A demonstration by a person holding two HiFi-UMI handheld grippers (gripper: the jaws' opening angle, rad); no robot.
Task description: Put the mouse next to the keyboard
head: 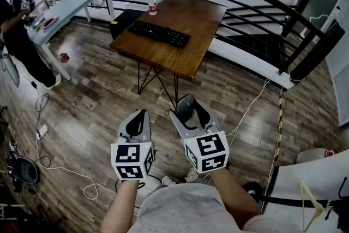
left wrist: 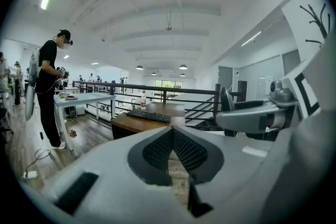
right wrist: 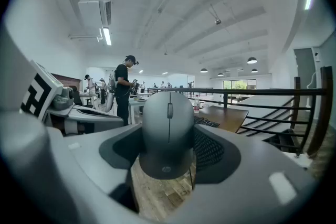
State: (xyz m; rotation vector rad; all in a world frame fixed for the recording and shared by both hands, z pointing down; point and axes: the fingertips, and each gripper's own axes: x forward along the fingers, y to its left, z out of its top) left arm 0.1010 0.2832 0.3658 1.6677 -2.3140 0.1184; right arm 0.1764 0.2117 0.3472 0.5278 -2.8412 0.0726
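Note:
A dark grey mouse (head: 186,105) (right wrist: 168,128) sits upright between the pads of my right gripper (head: 188,112) (right wrist: 169,136), which is shut on it at about waist height over the wooden floor. The black keyboard (head: 158,33) (right wrist: 207,123) (left wrist: 148,115) lies on the brown wooden table (head: 191,19) ahead of me, well beyond both grippers. My left gripper (head: 138,119) (left wrist: 171,132) hangs beside the right one, its jaws together and holding nothing.
A water bottle (head: 153,3) stands at the table's far left corner. A black railing (head: 256,0) curves behind and to the right of the table. A person (head: 19,35) stands by a pale blue table (head: 71,5) at left. Cables (head: 60,169) lie on the floor.

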